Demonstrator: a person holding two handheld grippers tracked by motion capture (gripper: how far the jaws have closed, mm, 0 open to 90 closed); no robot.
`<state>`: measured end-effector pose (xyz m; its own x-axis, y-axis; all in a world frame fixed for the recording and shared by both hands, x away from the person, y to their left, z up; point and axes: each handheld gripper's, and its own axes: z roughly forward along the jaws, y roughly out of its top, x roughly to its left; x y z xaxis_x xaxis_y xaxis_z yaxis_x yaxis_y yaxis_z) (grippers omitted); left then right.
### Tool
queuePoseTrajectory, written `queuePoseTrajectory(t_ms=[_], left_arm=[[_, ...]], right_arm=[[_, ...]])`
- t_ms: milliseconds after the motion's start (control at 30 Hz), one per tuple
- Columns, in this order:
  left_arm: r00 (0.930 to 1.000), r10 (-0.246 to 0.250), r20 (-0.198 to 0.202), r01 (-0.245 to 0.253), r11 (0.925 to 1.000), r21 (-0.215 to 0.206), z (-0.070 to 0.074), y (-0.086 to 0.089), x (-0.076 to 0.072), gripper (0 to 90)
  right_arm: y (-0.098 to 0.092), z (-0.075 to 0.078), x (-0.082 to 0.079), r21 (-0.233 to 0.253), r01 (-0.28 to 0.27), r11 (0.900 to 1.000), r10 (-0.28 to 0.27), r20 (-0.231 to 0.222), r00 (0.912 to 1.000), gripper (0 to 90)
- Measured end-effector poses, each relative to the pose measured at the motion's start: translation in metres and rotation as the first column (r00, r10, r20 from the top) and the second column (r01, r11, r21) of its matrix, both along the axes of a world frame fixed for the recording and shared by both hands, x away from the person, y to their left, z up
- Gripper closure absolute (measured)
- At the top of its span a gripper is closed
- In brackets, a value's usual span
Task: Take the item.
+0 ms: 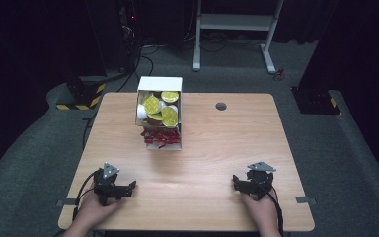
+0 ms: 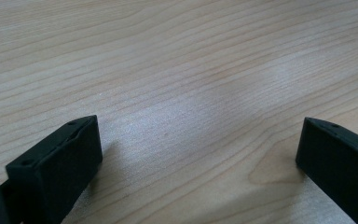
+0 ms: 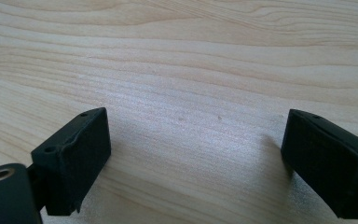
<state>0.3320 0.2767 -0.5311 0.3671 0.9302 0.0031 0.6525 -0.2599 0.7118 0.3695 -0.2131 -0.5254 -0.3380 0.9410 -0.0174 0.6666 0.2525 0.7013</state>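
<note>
No work is judged begun: the left gripper (image 1: 131, 186) and right gripper (image 1: 237, 180) are rested wide apart, empty, on the table (image 1: 217, 148). The white box (image 1: 160, 112), apparently full of yellow-lidded cups (image 1: 152, 104), is untouched, well apart

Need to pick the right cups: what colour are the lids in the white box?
Yellow lids in the white box, clearest in the high view.

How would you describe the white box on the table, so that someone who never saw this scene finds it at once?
Start at the wooden table and look to its far edge, left of the small round grey hole. There stands the white box, open at the top. It is the one container on the table, holding cups with yellow lids above and red shredded paper below.
</note>
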Motion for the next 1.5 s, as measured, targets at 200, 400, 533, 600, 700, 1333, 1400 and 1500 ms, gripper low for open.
queuePoseTrajectory(t_ms=[200,400,533,600,700,1333,1400,1500], left_arm=[[1.0,0.0,0.0,0.0,1.0,0.0,0.0,0.0,0.0,0.6],[1.0,0.0,0.0,0.0,1.0,0.0,0.0,0.0,0.0,0.6],[1.0,0.0,0.0,0.0,1.0,0.0,0.0,0.0,0.0,0.5],[1.0,0.0,0.0,0.0,1.0,0.0,0.0,0.0,0.0,0.6],[1.0,0.0,0.0,0.0,1.0,0.001,0.0,0.0,0.0,0.5],[1.0,0.0,0.0,0.0,1.0,0.001,0.0,0.0,0.0,0.6],[1.0,0.0,0.0,0.0,1.0,0.001,0.0,0.0,0.0,0.6],[1.0,0.0,0.0,0.0,1.0,0.001,0.0,0.0,0.0,0.5]], right_arm=[[0.0,0.0,0.0,0.0,-0.003,1.0,0.003,0.0,1.0,8.1],[0.0,0.0,0.0,0.0,-0.003,1.0,0.003,0.0,1.0,8.1],[-0.001,0.0,-0.001,0.002,-0.006,1.0,0.006,-0.004,1.0,8.1],[0.0,0.0,-0.001,0.003,-0.004,1.0,0.004,-0.003,1.0,8.1],[-0.001,0.0,-0.001,0.003,-0.004,1.0,0.004,-0.004,1.0,8.4],[0.005,0.013,-0.008,0.018,-0.054,0.998,0.053,0.055,0.9971,14.9],[0.006,0.013,-0.008,0.021,-0.053,0.998,0.051,0.057,0.997,14.9],[0.007,0.014,-0.009,0.016,-0.072,0.997,0.07,0.076,0.9946,15.1]])
